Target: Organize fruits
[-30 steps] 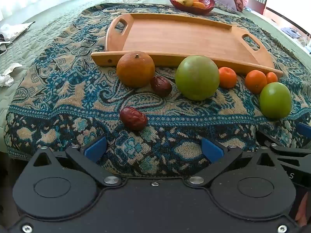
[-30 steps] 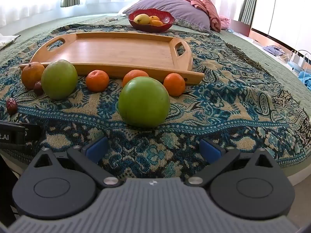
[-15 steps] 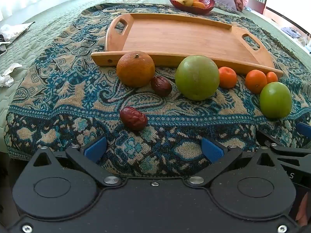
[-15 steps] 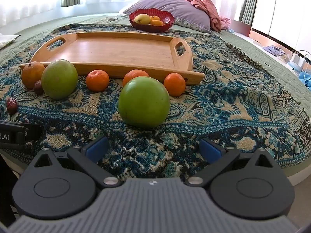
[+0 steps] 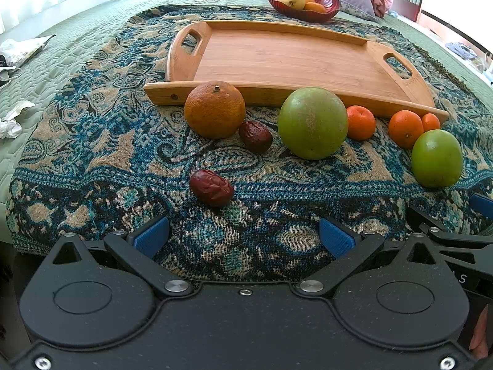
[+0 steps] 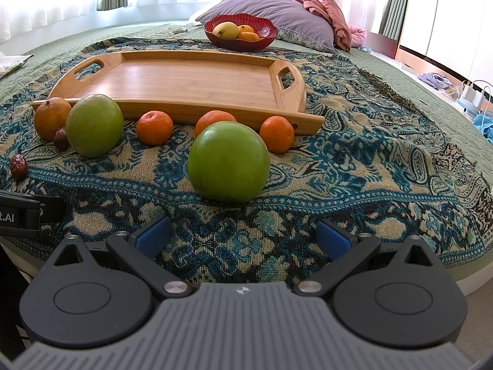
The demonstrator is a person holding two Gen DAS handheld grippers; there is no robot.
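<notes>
An empty bamboo tray [image 5: 292, 58] [image 6: 185, 80] lies on a patterned blue throw. In front of it sit a large orange [image 5: 214, 109] [image 6: 51, 117], two red dates [image 5: 211, 187] [image 5: 255, 136], a dull green fruit [image 5: 312, 122] [image 6: 94, 125], three small tangerines [image 5: 360, 122] [image 6: 154, 127] and a bright green fruit [image 5: 436, 158] [image 6: 228, 161]. My left gripper [image 5: 243, 236] is open at the bed's front edge, just short of the nearer date. My right gripper [image 6: 243, 236] is open, facing the bright green fruit, with nothing between its fingers.
A red bowl [image 5: 303, 1] [image 6: 240, 30] holding yellow and orange fruit stands behind the tray by a purple pillow [image 6: 271, 15]. Crumpled paper [image 5: 12, 120] lies at the left on the green quilt. The right gripper's body [image 5: 456, 240] shows at the left view's right edge.
</notes>
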